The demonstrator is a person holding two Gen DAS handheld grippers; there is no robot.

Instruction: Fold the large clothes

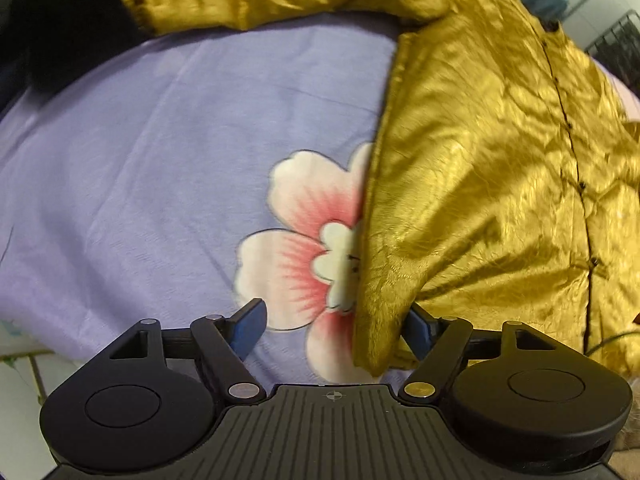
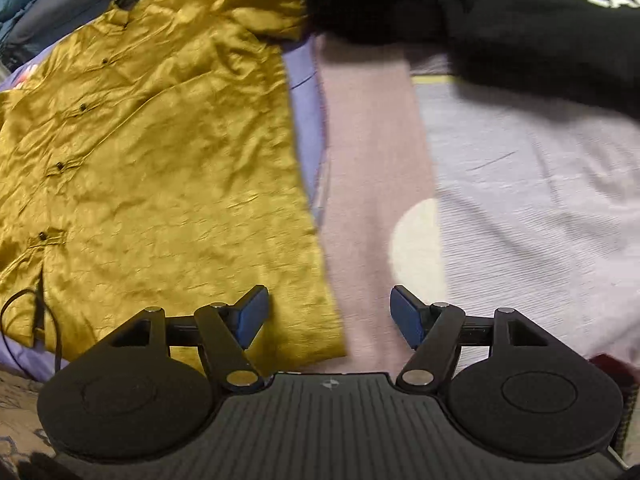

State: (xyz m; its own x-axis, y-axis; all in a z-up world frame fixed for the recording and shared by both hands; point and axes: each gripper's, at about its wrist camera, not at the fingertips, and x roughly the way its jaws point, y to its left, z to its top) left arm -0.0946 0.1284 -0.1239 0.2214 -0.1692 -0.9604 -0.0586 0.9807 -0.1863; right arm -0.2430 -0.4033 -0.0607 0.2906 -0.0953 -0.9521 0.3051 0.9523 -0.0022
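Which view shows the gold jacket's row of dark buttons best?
The right wrist view: the gold jacket lies flat there, with four buttons clearly separated along its front. The left wrist view shows the same row near the right edge, curved and blurred, with the fabric bunched beside the left gripper.

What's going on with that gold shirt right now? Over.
Left gripper open, gold shirt hem loose between. Right gripper open, empty. Shirt flat on the purple bedsheet. Black garment lies nearby.

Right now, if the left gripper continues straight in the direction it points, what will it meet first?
Probably the hem corner of the gold jacket, which already hangs between the open fingers of the left gripper, close to the right-hand pad. Directly beside it lies the purple bedsheet with its flower print. Depth is unclear.
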